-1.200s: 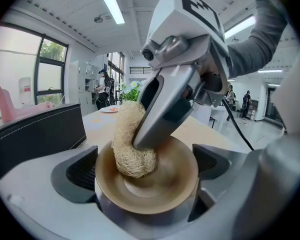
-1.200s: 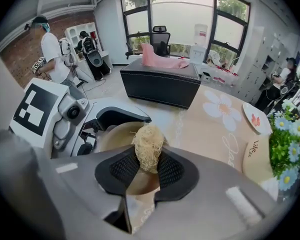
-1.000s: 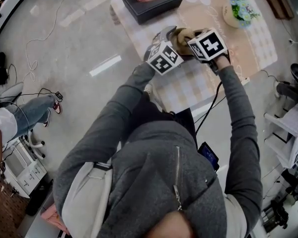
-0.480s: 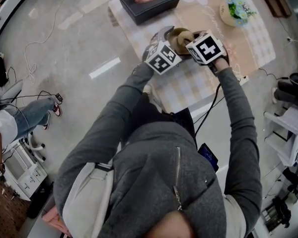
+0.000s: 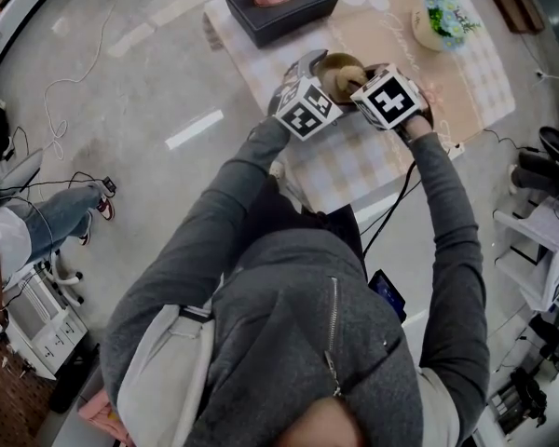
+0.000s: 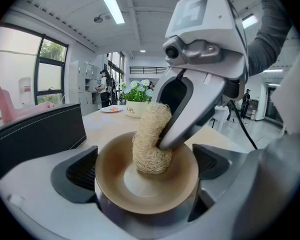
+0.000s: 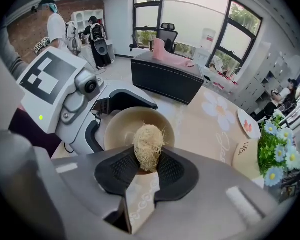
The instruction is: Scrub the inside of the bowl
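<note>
Slippage is looming as the main risk: the left tongs (image 6: 142,168) are clamping the bowl (image 6: 115,179) by its outer wall only, one pad on each side, and are holding it tipped toward the right tongs (image 7: 148,171). Hard pushing from the scrubber could be twisting it loose onto the desk (image 7: 205,129). The right tongs are squeezing shut on a loofah scrubber (image 7: 148,145), gripping its near end while its far end is pressing against the bowl's inner wall, just above the pale bottom. The fibre wad is bending under that load, and I judge it could be working out of the pads under heavier strokes — or missing the bottom if the rubbing is covering one patch only. The bowl is sitting between the left pads and directly ahead of the right ones, which are touching it only through the scrubber. Farther off on the desk, a dark tissue box (image 7: 165,79), a plate (image 7: 247,124) and a flowerpot (image 7: 244,154) are standing well apart from the work
</note>
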`<state>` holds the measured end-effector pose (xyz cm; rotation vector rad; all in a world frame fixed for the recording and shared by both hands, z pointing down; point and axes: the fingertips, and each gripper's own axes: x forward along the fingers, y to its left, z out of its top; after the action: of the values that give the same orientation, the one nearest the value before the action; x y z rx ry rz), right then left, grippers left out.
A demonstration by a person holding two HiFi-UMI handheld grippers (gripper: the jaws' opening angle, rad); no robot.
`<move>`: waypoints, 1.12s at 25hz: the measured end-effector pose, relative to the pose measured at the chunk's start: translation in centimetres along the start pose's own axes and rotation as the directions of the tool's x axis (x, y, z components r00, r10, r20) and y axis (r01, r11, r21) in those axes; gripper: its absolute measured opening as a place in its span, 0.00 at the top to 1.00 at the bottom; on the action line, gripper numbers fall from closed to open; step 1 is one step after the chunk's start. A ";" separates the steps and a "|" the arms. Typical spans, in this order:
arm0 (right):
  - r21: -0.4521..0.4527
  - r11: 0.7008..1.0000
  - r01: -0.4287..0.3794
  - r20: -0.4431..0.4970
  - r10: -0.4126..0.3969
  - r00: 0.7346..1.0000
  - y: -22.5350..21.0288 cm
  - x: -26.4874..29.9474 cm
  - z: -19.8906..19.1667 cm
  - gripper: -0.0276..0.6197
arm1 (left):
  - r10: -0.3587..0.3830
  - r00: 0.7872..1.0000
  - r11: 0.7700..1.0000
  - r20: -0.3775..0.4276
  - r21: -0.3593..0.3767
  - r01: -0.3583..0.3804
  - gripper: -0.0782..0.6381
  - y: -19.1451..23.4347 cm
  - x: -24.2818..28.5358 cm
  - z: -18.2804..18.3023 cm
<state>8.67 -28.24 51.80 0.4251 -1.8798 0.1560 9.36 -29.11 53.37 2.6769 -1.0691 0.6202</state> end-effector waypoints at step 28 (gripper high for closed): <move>-0.211 0.923 -0.323 -0.271 0.262 0.926 3.1 0.2 -0.8 0.83 | 0.002 1.000 1.000 -0.003 0.001 -0.002 0.06 -0.1 0.0 0.0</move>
<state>8.22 -25.20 52.61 -0.0547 -1.6875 0.1583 9.39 -29.06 53.37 2.6753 -1.0713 0.6244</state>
